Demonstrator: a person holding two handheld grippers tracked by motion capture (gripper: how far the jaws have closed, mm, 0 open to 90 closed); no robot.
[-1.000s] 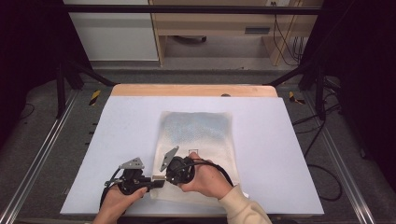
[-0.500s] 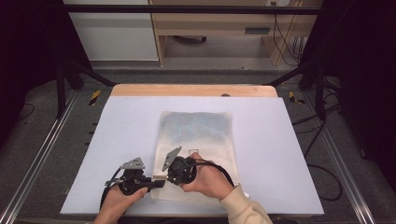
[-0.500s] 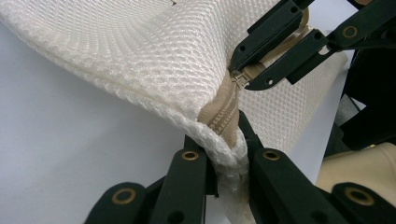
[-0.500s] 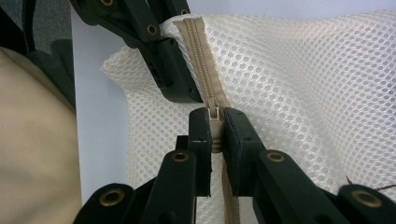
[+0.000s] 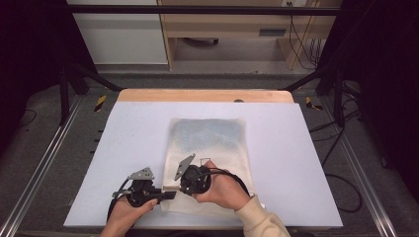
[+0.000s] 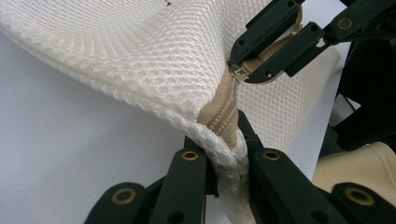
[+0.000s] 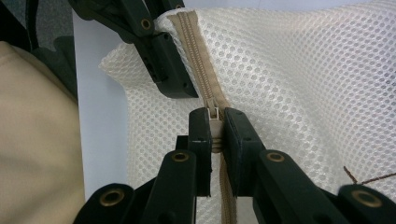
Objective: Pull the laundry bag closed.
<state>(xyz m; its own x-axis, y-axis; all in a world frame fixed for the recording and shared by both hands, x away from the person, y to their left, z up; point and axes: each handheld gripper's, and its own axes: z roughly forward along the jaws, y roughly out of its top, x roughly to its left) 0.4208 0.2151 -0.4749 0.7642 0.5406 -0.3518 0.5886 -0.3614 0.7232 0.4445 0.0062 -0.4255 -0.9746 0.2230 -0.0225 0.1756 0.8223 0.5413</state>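
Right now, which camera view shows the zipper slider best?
The right gripper view: the zipper slider sits close and sharp, pinched between its own jaws. The left gripper view shows it farther off, partly covered by those jaws. In the high view it is too small to tell.

High view overhead, facing forward; gripper views close, sharing zipper (image 6: 223,119)

Both of the person's hands lay at the near edge, close together. The left hand (image 5: 129,210) held the black two-jaw left gripper (image 5: 168,193), pointing toward the right one, jaws clamped on a fold of mesh. The right hand (image 5: 222,187), in a beige sleeve, held the black two-jaw right gripper (image 7: 215,140), its jaws pinched on the zipper pull.
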